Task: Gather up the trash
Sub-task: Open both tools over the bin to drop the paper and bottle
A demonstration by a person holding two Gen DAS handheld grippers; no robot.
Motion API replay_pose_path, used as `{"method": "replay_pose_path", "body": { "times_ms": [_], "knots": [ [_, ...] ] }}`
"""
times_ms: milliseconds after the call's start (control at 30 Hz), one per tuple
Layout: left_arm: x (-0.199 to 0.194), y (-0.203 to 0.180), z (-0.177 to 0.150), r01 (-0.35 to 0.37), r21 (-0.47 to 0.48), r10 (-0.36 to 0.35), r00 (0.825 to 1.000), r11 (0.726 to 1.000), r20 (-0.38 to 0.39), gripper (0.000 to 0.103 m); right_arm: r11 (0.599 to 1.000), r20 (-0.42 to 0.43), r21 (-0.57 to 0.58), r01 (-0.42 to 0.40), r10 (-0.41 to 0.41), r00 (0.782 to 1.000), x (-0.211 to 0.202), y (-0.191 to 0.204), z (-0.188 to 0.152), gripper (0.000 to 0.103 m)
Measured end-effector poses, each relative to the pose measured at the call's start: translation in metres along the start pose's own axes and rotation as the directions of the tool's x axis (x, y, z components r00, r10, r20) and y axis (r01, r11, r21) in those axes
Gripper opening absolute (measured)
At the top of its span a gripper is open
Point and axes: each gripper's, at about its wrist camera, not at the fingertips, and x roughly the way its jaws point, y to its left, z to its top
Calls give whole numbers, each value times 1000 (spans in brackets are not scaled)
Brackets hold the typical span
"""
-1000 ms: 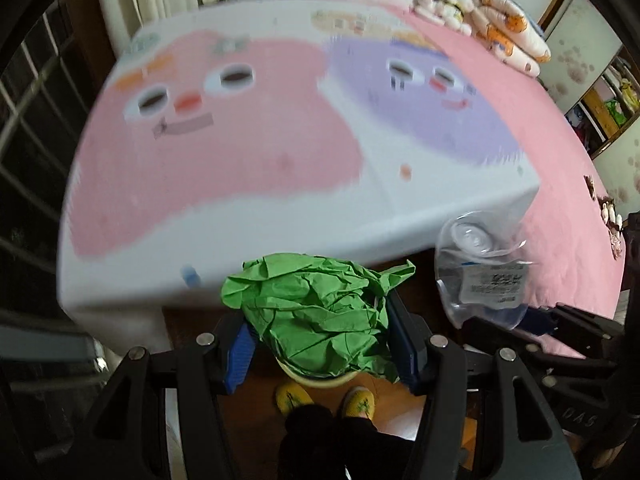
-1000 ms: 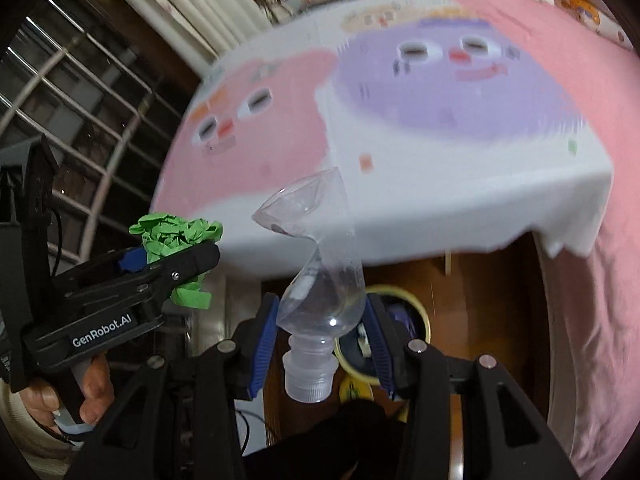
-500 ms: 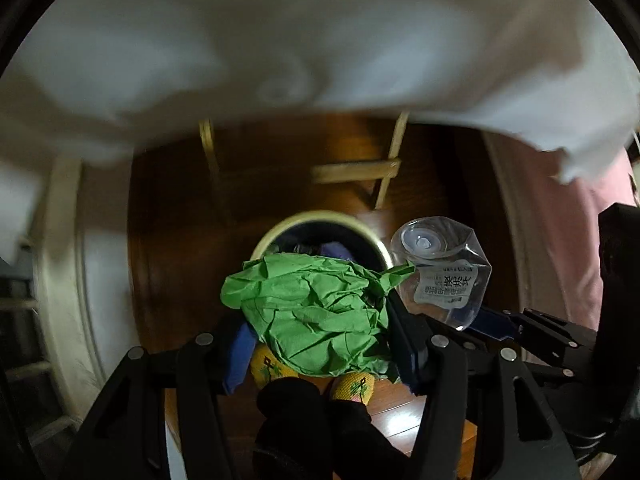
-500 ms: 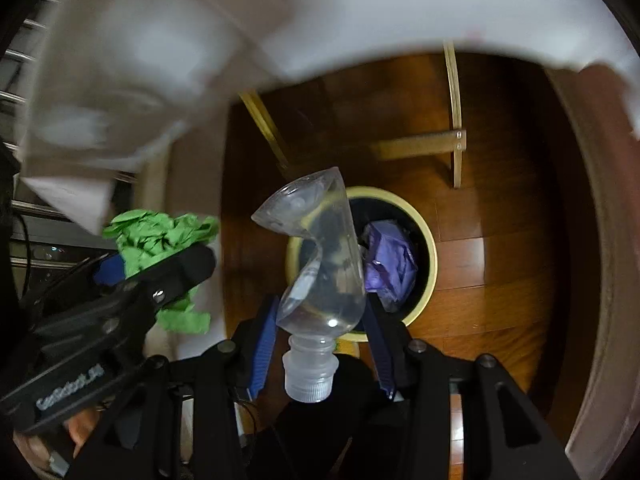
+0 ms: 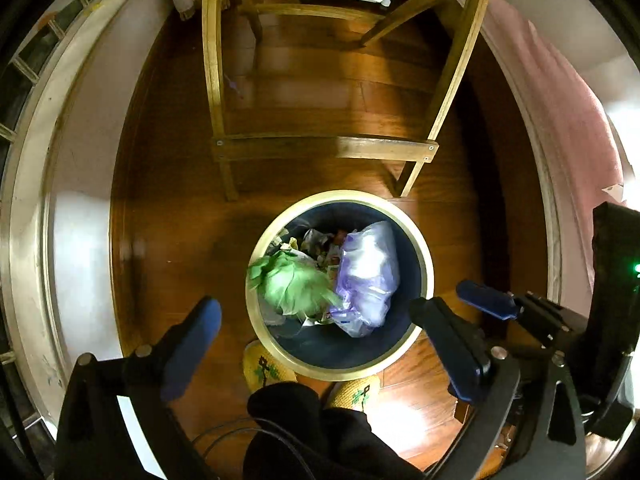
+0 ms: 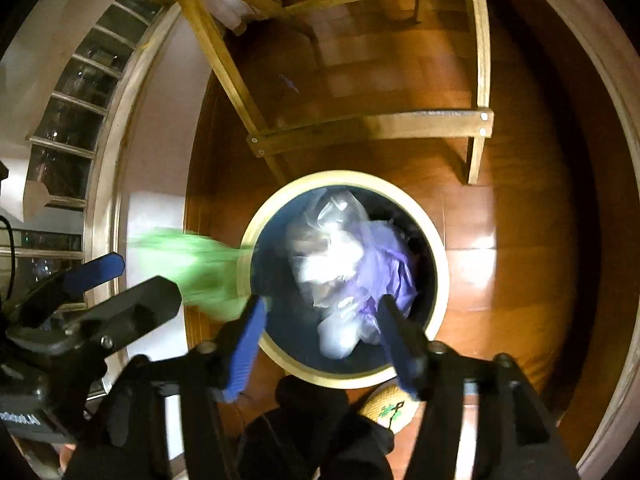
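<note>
Green wad (image 5: 294, 282) over bin (image 5: 426, 258), tongs opening

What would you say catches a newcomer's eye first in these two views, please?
The round trash bin on the wooden floor, centre frame, with a blurred green wad dropping at its left rim beside a purple bag. Both the left gripper and right gripper hang above it, opening, nothing between their fingers.

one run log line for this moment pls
step: drop trash | left claw: opening, empty | right claw: opening, empty | crumpled green paper wad: blurred, falling at bin | round yellow-rimmed dark bin: below both claws
</note>
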Motion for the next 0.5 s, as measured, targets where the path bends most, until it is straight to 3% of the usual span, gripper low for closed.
{"method": "replay_pose_path", "body": {
  "times_ms": [500],
  "knots": [
    [-52,5,9,-63,38,58,991,997,121,100,998,80,55,25,-30,996,-32,2,1,62]
  ]
}}
